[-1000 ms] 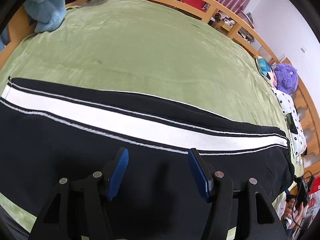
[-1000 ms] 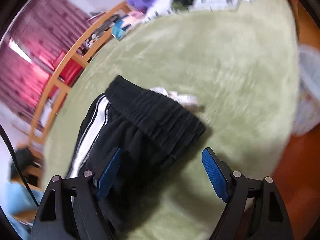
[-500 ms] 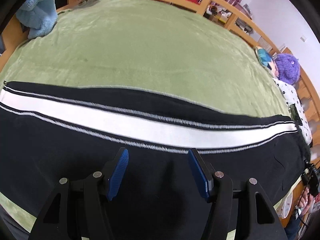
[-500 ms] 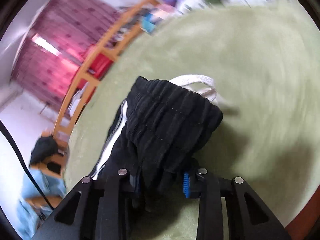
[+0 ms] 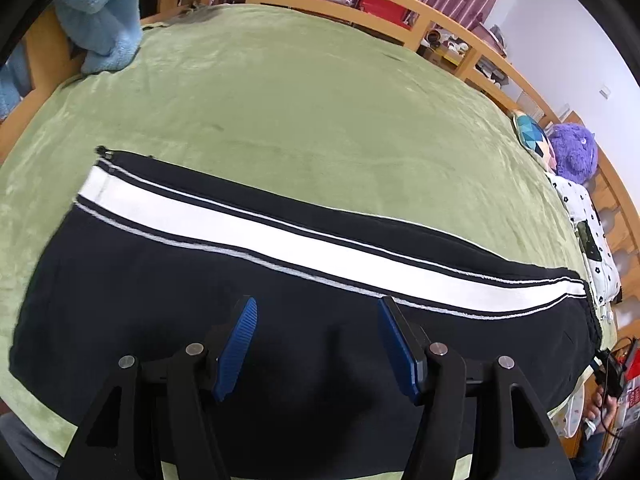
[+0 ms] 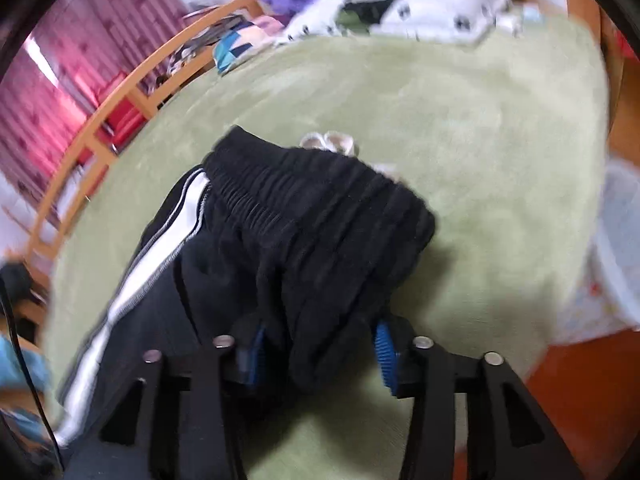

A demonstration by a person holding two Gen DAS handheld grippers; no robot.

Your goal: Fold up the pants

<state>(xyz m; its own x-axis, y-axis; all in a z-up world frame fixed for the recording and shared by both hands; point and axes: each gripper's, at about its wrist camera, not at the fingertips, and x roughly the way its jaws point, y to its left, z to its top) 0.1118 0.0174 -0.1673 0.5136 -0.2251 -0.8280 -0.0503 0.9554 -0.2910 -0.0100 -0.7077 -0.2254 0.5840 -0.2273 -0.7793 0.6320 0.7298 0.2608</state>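
So here we've got the black pants point(image 5: 280, 320) with the white side stripe point(image 5: 304, 252) laid flat across the green blanket point(image 5: 300, 100) on the bed, stretched sideways in the left wrist view from the hem end at the left to the waist end at the right. Our left tongs point(image 5: 314, 334) hang over the dark fabric with the 2 blue pads point(image 5: 236, 344) spread apart and nothing between them; whether the tips touch the cloth, we can't tell.

Over on the right side, our right tongs point(image 6: 318, 354) have a bunched fold of the pants point(image 6: 312, 232) sitting between the 2 pads point(image 6: 386, 356), just below the ribbed waistband point(image 6: 320, 188). The jaws are opening right now, and the picture is blurry, but the cloth looks packed against both pads. A bit of white drawstring point(image 6: 332, 142) pokes out beyond the waistband, lying on the blanket point(image 6: 460, 120).

Other stuff around: a light blue towel point(image 5: 100, 16) at the far left corner of the bed, the wooden bed rail point(image 5: 360, 4) along the far edge, a purple plush toy point(image 5: 574, 152) and a white spotted pillow point(image 5: 588, 220) at the right end.
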